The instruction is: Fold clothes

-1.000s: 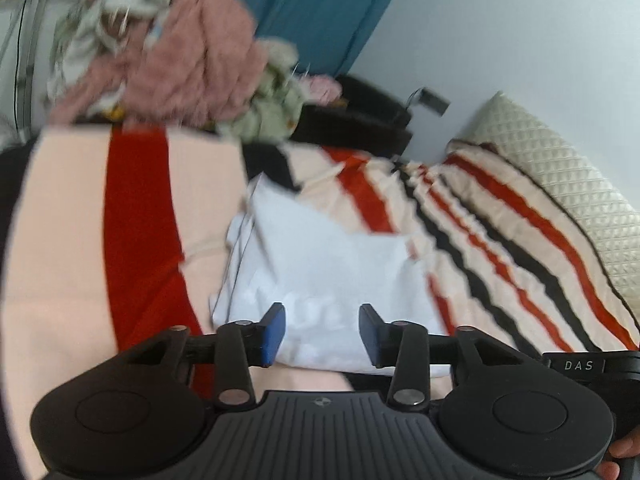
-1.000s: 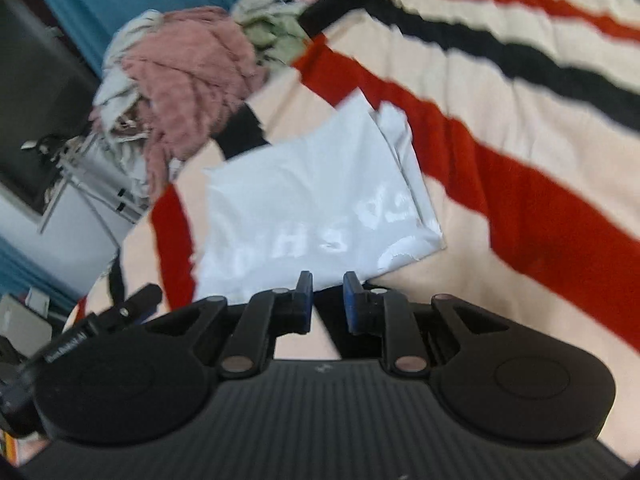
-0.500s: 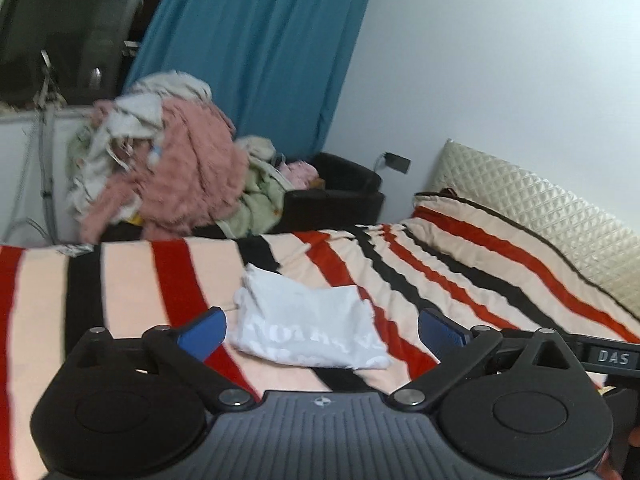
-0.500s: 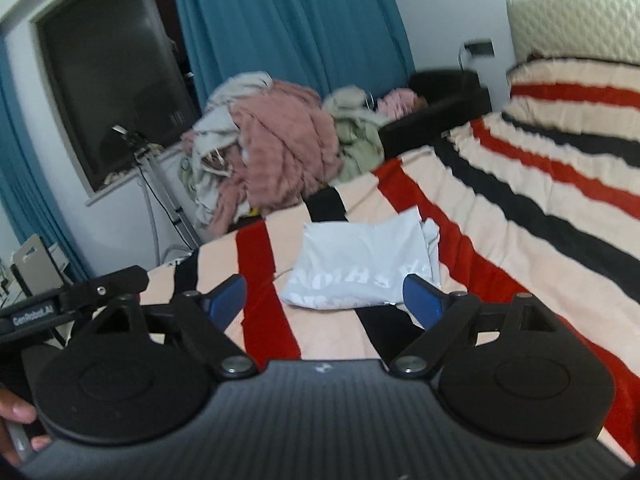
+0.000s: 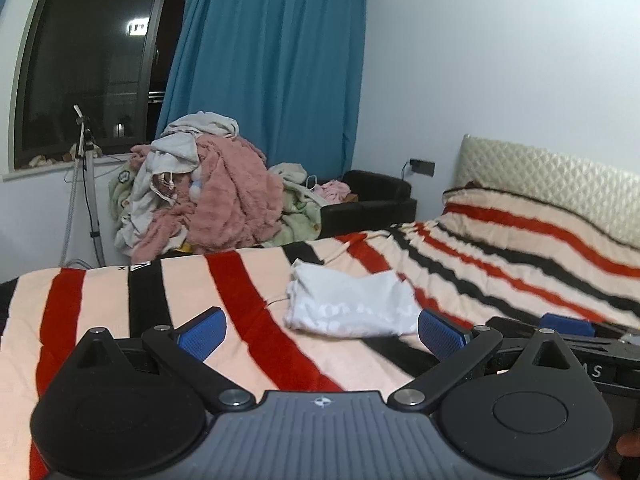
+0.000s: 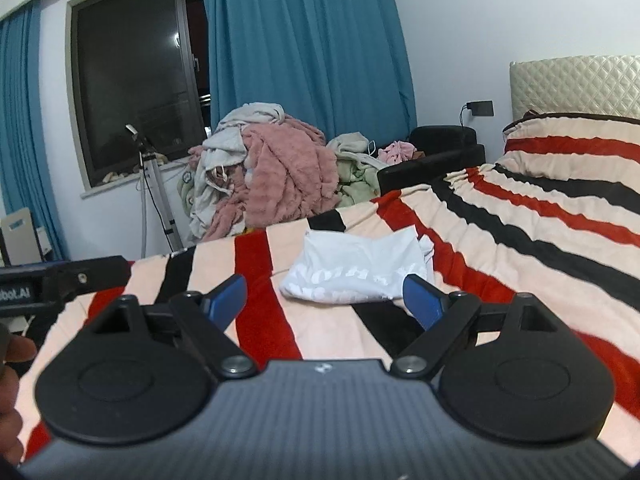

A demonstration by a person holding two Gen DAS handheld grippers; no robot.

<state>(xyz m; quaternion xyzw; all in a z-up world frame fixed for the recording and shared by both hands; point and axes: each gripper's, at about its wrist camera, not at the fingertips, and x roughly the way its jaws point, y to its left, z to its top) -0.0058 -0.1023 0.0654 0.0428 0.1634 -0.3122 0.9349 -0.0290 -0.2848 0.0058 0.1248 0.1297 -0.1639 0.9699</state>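
A white T-shirt [image 5: 348,304] with white lettering lies folded into a flat rectangle on the striped blanket [image 5: 248,280]. It also shows in the right wrist view [image 6: 360,270]. My left gripper [image 5: 322,330] is open wide and empty, held back from the shirt above the blanket. My right gripper [image 6: 324,298] is open wide and empty, also short of the shirt. Neither gripper touches the shirt.
A heap of unfolded clothes [image 5: 208,196] with a pink fleece lies beyond the bed's far edge, and also shows in the right wrist view [image 6: 272,176]. A black armchair [image 5: 376,200], a metal stand [image 5: 86,184], a window and blue curtains stand behind. A quilted headboard [image 5: 560,184] is at the right.
Both grippers opened wide, pulled back from the folded shirt and tilted up to level. The shirt stays on the blanket.
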